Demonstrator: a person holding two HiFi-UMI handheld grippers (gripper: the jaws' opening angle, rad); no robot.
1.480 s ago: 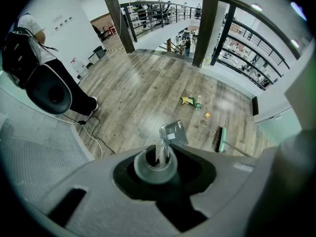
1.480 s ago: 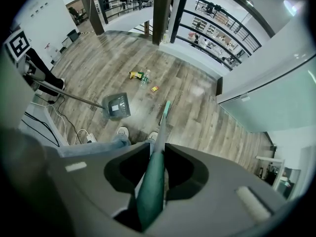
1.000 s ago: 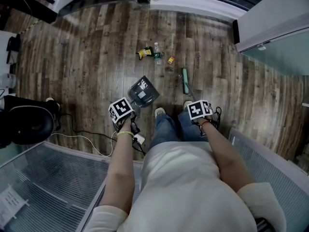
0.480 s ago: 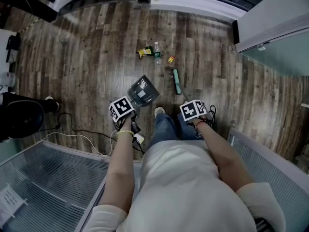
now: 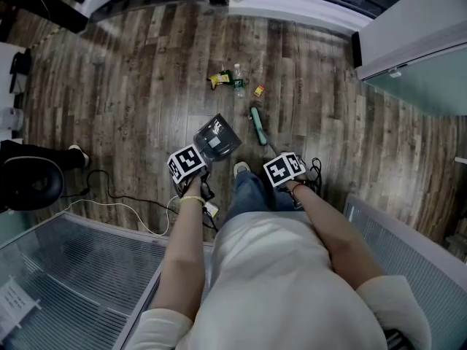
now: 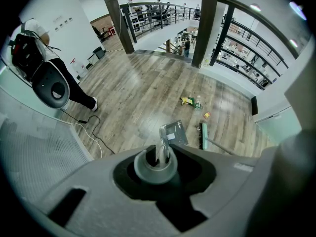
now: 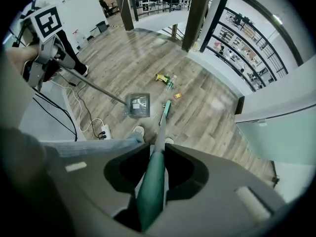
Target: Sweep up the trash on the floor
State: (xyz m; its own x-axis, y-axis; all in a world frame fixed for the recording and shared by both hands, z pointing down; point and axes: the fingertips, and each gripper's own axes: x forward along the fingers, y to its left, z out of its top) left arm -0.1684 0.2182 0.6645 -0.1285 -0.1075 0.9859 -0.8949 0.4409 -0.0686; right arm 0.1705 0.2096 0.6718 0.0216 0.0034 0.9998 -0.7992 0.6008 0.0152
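Trash lies on the wood floor ahead: a yellow-green wrapper (image 5: 217, 79), a plastic bottle (image 5: 237, 81) and a small yellow packet (image 5: 258, 90). My left gripper (image 5: 197, 169) is shut on the metal handle of a grey dustpan (image 5: 217, 138), which sits on the floor short of the trash. My right gripper (image 5: 284, 169) is shut on the green broom handle (image 7: 154, 177). The broom head (image 5: 257, 125) rests just right of the dustpan, below the packet. The left gripper view shows the dustpan (image 6: 174, 132) and the broom head (image 6: 204, 135) side by side.
A white cable and power strip (image 5: 208, 210) lie by my left foot. A person in black (image 5: 33, 184) stands at the left. A grated platform (image 5: 73, 268) is beneath me, and a white cabinet (image 5: 408, 28) stands at the far right. Railings border the far floor.
The right gripper has swung left, and the broom head has slid left across the floor to beside the dustpan. The left gripper and dustpan have stayed put.
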